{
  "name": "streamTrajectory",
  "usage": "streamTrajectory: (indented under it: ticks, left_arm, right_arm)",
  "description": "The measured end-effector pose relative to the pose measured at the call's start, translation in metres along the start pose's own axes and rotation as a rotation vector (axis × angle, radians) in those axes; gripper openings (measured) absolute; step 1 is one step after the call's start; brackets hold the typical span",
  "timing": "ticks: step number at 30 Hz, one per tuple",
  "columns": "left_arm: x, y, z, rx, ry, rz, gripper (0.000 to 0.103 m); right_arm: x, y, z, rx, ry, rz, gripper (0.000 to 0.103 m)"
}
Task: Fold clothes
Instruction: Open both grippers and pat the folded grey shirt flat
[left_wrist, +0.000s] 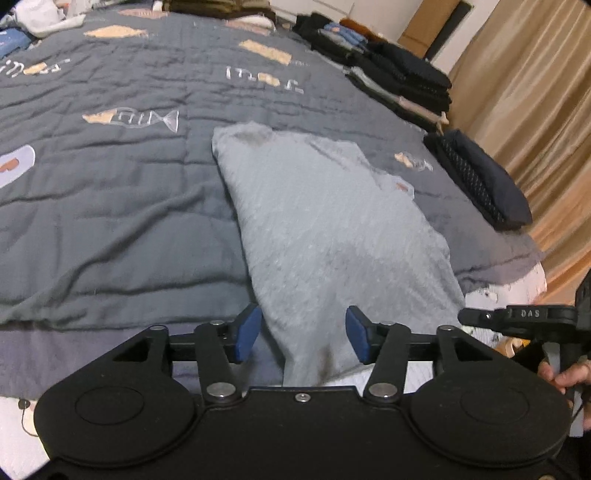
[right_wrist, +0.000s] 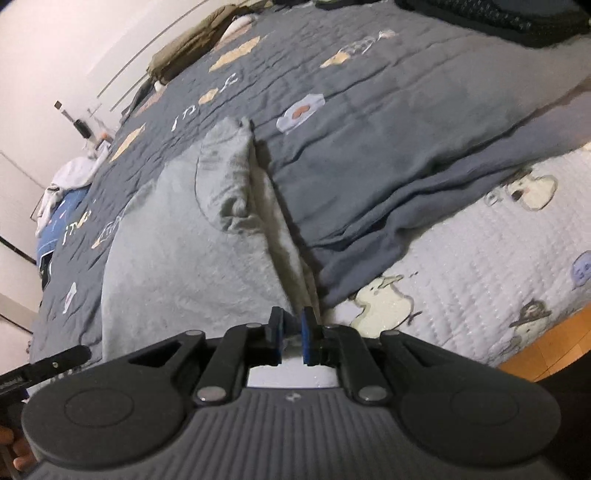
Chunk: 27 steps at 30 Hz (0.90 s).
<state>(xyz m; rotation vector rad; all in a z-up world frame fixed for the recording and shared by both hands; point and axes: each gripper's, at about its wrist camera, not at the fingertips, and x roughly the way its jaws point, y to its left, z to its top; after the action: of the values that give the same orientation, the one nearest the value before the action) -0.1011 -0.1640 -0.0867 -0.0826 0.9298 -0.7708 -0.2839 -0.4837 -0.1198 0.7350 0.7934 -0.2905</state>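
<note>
1. Left wrist view. The grey garment (left_wrist: 325, 229) is lying on the dark quilt (left_wrist: 110, 206) toward the near edge of the bed, its narrow near end draping over that edge and passing between the pads of the left gripper (left_wrist: 303, 334). The jaws are standing apart, with no pad pressing on the cloth. Folded stacks (left_wrist: 402, 81) are sitting along the bed's right edge, and a dark folded piece (left_wrist: 484, 177) is lying near its right corner. Risk: with this end free, the hanging part is likely to be pulling the garment off the edge and undoing any fold.

2. Right wrist view. The right gripper (right_wrist: 292, 334) is pinching the garment's (right_wrist: 177, 251) near right hem, its jaws nearly closed on a thin strip of fabric at the bed's near edge, above the white quilted sheet (right_wrist: 480, 240). Risk: a one-sided pull is likely to be skewing the cloth, bunching the folded sleeve (right_wrist: 225, 173), or slipping the thin hem out of the pads.
</note>
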Motion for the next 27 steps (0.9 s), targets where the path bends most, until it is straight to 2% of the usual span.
streamTrajectory:
  ticks: [3,8,9,12,16,18,20,22,27]
  left_arm:
    - [-0.004,-0.004,0.003,-0.003,-0.044,-0.009,0.057]
    - [-0.004,-0.008,0.007,-0.018,-0.077,-0.015,0.059]
    - [-0.004,-0.008,0.008,-0.022,-0.079,-0.019,0.059]
    - [-0.001,-0.010,0.009,-0.045,-0.073,-0.077,0.060]
    - [0.009,-0.010,0.009,-0.110,-0.028,-0.191,0.060]
    - [0.017,-0.007,0.008,-0.137,0.002,-0.212,0.060]
    - [0.028,-0.003,0.006,-0.148,0.043,-0.190,0.059]
    - [0.040,0.004,0.003,-0.179,0.095,-0.145,0.059]
    - [0.062,0.024,-0.008,-0.254,0.258,-0.063,0.059]
  right_arm:
    - [-0.009,-0.003,0.004,0.018,-0.043,0.009,0.013]
    - [-0.021,0.002,0.016,0.018,-0.118,0.090,0.032]
    - [-0.019,0.006,0.019,0.002,-0.112,0.118,0.037]
    - [-0.012,0.017,0.024,-0.027,-0.084,0.211,0.042]
    - [0.011,0.022,0.020,0.005,0.021,0.288,0.043]
    - [0.023,0.022,0.017,0.015,0.070,0.259,0.043]
    - [0.031,0.018,0.015,0.020,0.091,0.200,0.043]
    - [0.035,0.010,0.015,0.044,0.096,0.146,0.043]
    - [0.038,-0.001,0.012,0.081,0.108,0.105,0.043]
